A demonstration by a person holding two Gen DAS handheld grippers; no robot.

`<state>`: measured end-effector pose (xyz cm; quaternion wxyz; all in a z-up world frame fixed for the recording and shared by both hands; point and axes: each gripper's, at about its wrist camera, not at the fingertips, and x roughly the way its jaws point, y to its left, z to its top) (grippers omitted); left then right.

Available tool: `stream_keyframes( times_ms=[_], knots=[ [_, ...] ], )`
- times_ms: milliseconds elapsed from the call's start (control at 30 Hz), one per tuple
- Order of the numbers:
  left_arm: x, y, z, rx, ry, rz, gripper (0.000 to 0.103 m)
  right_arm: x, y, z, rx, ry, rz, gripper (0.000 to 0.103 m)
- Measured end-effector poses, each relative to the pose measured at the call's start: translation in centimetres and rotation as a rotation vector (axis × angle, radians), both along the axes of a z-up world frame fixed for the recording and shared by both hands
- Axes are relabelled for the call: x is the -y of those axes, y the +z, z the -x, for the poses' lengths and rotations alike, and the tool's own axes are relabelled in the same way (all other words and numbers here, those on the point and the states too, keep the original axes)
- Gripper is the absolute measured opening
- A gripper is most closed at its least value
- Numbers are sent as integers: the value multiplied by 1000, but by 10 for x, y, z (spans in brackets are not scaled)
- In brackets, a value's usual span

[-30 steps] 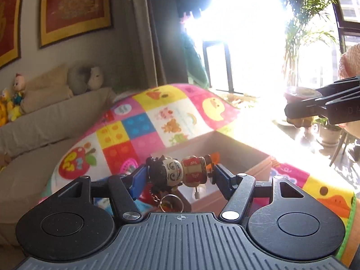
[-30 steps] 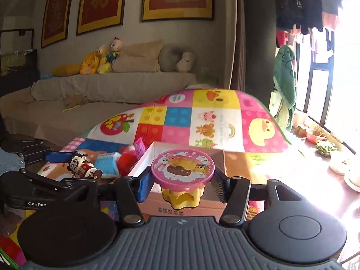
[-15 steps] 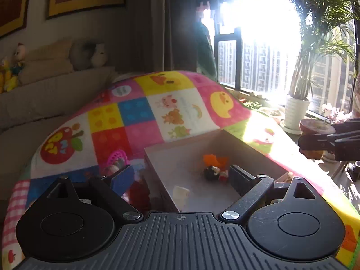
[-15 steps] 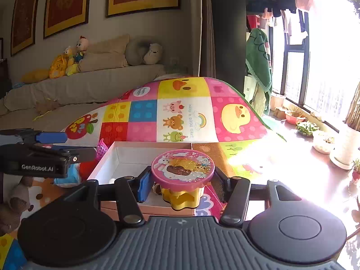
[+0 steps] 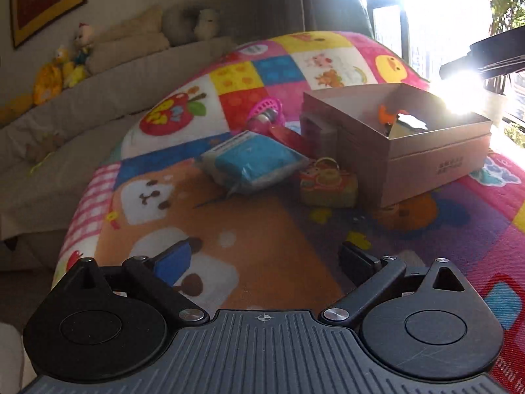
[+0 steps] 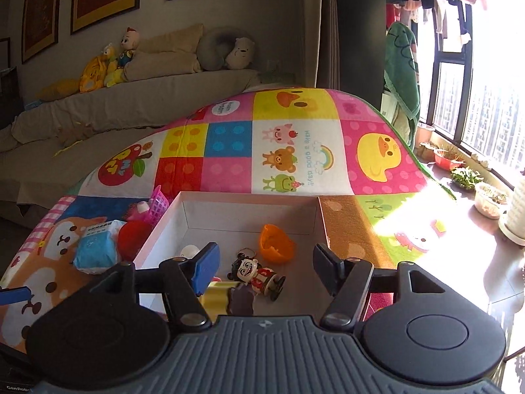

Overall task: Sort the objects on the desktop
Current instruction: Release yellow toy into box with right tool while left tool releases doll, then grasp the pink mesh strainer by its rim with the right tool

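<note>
My left gripper [image 5: 264, 259] hangs low over the play mat [image 5: 249, 229], its jaws opening wide with nothing between them. Ahead lie a blue tissue packet [image 5: 252, 161] and a small colourful purse toy [image 5: 328, 180], beside the cardboard box [image 5: 426, 161]. My right gripper [image 6: 265, 269] is over the box [image 6: 249, 210], its jaws opening. The pads press on nothing. Below them a blurred yellow toy [image 6: 216, 295] with a dark lid drops clear. The doll keychain [image 6: 256, 272], an orange half shell [image 6: 275, 243] and a white ball [image 6: 188, 251] lie in the box.
A pink basket [image 5: 269, 108] and a red piece [image 5: 288, 134] lie left of the box. A sofa with plush toys [image 6: 111, 62] runs along the back wall. Plant pots [image 6: 489, 197] stand by the bright window at right.
The left gripper opened, dropped the doll keychain into the box, and swung down to the left over the mat. The right gripper moved over the box and opened off the pink-lidded toy.
</note>
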<state>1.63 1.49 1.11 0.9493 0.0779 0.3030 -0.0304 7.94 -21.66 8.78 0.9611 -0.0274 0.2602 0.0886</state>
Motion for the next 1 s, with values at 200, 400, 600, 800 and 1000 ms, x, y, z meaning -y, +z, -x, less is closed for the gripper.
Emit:
stream_keyframes(
  times_ms=[200,400,600,800,1000],
  knots=[
    [-3,5,-9,6,-35,109,99,-31,-11,40,25,113,61,64],
    [21,3,-37,15,-145,97,86,-24,-46,66,-77,86,-11,64],
    [35,-5,-79,-49,-209,116,79,-19,-75,86,-128,77,-67,69],
    [27,-10,-84,-86,-188,167,61,-18,-84,84,-143,67,-67,74],
    [6,-5,-41,-81,-106,145,61,-27,-69,85,-85,105,-15,74]
  ],
)
